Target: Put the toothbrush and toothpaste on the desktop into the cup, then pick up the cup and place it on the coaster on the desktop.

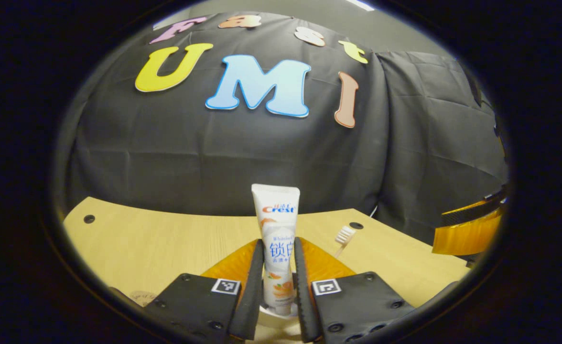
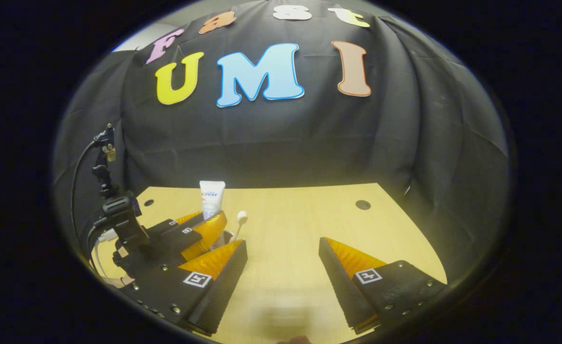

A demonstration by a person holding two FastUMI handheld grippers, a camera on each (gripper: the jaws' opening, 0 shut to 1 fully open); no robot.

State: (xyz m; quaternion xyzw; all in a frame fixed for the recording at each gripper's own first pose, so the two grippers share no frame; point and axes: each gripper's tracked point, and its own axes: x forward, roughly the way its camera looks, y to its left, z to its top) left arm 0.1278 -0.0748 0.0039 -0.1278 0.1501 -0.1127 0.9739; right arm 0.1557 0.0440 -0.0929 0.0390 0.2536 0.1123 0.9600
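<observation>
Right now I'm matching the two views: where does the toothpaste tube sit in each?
Left gripper view: toothpaste tube upright at bottom centre, clamped between the left tongs.
Right gripper view: small, left of centre, behind the left tongs.
Shared landmark: the toothbrush just right of it.

The cup (image 1: 274, 315) is mostly hidden behind the left tongs (image 1: 279, 267), and the toothbrush (image 1: 343, 237) handle too.

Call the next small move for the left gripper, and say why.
Probably open the left gripper and let go. Its fingers clamp the upright white toothpaste tube, whose lower end already sits inside the pale cup rim. The white-headed toothbrush stands just beside it, apparently in the cup too. The right gripper is open and free for the cup.
</observation>
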